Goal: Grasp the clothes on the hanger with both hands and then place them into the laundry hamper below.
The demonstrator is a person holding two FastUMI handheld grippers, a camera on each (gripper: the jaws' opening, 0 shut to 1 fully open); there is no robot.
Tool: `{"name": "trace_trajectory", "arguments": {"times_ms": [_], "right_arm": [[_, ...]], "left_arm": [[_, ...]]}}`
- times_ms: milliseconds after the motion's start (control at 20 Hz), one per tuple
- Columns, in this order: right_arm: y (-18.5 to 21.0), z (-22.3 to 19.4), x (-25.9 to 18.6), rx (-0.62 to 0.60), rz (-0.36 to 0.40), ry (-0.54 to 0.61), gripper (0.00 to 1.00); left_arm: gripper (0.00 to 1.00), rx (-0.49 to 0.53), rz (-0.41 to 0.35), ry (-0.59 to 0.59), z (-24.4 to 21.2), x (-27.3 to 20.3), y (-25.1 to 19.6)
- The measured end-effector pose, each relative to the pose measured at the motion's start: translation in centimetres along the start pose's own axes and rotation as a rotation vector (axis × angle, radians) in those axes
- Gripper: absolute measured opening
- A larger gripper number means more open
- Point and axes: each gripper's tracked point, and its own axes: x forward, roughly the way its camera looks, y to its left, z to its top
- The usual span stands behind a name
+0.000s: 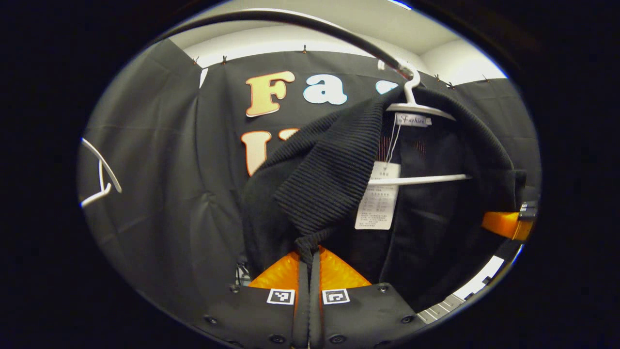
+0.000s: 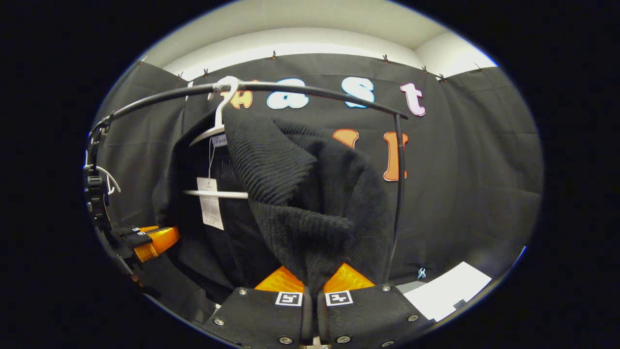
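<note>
- Up on the black rail (image 2: 310, 89) hangs a white hanger (image 1: 420, 109), and the black knit garment (image 1: 329, 174) is draped over it — that is the thing I have to take down.
- At the bottom of the left gripper view, my left gripper (image 1: 308, 257) has its two fingers pressed together on a bunched bit of the garment's ribbed edge.
- At the bottom of the right gripper view, my right gripper (image 2: 314, 281) is pinching a thick fold of the same garment; the cloth goes down between its fingers.
- Inside the open front I can see a white paper tag (image 1: 379, 201) on a string, just in front of the hanger's lower bar.
- Far off on the left of the right gripper view I see my other gripper — it sits at the garment's other edge.
- Another white hanger (image 1: 99, 179), with nothing on it, shows at the left of the left gripper view.
</note>
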Motion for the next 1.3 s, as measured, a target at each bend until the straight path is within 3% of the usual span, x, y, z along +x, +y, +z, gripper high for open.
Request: {"name": "trace_trajectory", "arguments": {"times_ms": [150, 200, 350, 400, 450, 550, 700, 1000, 1100, 1300], "right_arm": [[-1.6, 2.8, -1.1, -0.021, -0.011, -0.038, 0.03], [-2.1, 3.8, -1.3, -0.031, -0.015, -0.052, 0.03], [-3.6, 7.0, -2.0, -0.044, -0.015, -0.097, 0.00], [-4.3, 8.0, -2.0, -0.047, -0.025, -0.111, 0.00], [-5.0, 9.0, -2.1, -0.050, -0.029, -0.127, 0.02], [-5.7, 10.6, -1.8, -0.052, -0.026, -0.143, 0.06], [-7.5, 13.2, -1.1, -0.088, -0.043, -0.173, 0.02], [-9.2, 16.7, 2.2, -0.076, 0.018, -0.162, 0.03], [-9.4, 17.5, 3.7, -0.082, 0.052, -0.158, 0.02], [-9.4, 17.3, 6.5, -0.084, 0.111, -0.121, 0.02]], "left_arm": [[0.10, -0.022, 0.012, -0.032, 2.5, -2.0, 1.2], [0.05, -0.023, 0.020, -0.050, 3.5, -2.5, 1.8], [0.07, 0.022, 0.085, -0.112, 6.9, -3.5, 4.3], [0.04, 0.036, 0.107, -0.123, 7.7, -3.5, 5.2], [0.07, 0.043, 0.127, -0.132, 8.0, -3.5, 6.0], [0.04, 0.052, 0.157, -0.156, 9.1, -3.4, 7.6], [0.04, 0.083, 0.200, -0.188, 10.7, -3.5, 8.8], [0.10, 0.112, 0.253, -0.187, 11.0, -2.5, 9.8], [0.07, 0.111, 0.266, -0.180, 10.7, -2.0, 10.1], [0.10, 0.103, 0.304, -0.160, 9.8, -1.2, 10.7]]}}
